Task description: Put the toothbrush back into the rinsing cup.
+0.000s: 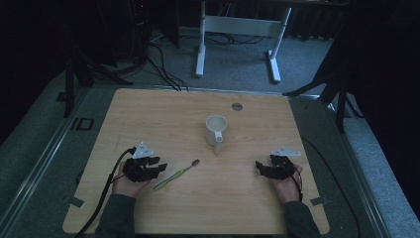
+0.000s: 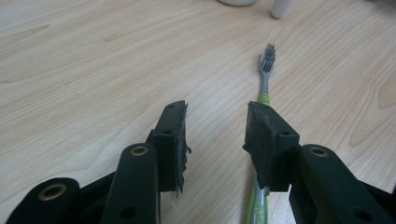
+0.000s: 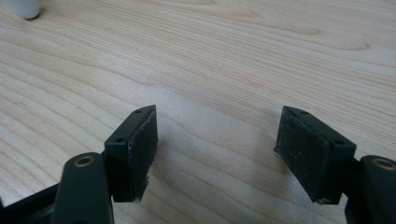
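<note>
Your left tool (image 1: 159,166) sits half-open, nothing gripped; the toothbrush (image 1: 176,175) lies flat on the worktop (image 1: 163,114) under its right-hand pad, not centred. Close now and you likely skid it sideways or pinch wood. Right tool (image 1: 258,167) wide, empty. Mug (image 1: 216,130) at 12 o'clock: a shoved brush could knock its handle.

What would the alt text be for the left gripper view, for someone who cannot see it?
The left tool hangs low over a pale wooden table with its two black jaws open and nothing between them. A toothbrush with a green and grey handle lies flat on the wood, passing under the jaw at the right of the picture, dark bristles pointing away from the camera.
</note>
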Demonstrator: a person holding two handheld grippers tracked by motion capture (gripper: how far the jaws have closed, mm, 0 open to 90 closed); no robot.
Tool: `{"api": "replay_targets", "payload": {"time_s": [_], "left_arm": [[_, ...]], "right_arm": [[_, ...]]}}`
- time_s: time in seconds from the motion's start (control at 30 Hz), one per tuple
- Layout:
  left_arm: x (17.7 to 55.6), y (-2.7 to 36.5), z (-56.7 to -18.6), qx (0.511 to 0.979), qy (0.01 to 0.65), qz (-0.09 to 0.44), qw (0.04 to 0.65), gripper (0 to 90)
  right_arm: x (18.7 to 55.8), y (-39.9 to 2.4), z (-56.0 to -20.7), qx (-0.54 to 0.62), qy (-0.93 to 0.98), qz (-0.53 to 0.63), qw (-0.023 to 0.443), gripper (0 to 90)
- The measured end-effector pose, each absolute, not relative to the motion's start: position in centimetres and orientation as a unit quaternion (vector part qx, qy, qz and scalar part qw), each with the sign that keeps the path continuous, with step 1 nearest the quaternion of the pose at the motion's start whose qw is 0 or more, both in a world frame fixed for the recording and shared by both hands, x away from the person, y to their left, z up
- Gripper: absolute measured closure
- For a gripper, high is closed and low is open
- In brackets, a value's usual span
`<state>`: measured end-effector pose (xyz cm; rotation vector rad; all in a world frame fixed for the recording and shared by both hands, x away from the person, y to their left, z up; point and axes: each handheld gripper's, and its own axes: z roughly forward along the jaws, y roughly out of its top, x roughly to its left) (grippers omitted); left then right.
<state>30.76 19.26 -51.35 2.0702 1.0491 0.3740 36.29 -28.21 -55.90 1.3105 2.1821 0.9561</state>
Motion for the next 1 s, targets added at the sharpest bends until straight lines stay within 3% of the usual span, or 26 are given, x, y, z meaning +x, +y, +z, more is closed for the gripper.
{"api": "replay_targets", "payload": {"time_s": [1.0], "left_arm": [[30.6, 20.1, -47.7, 0.804, 0.414, 0.175, 0.39, 58.5]], "right_arm": [[36.3, -28.2, -55.9, 0.471, 0.785, 0.344, 0.209, 29.0]]}}
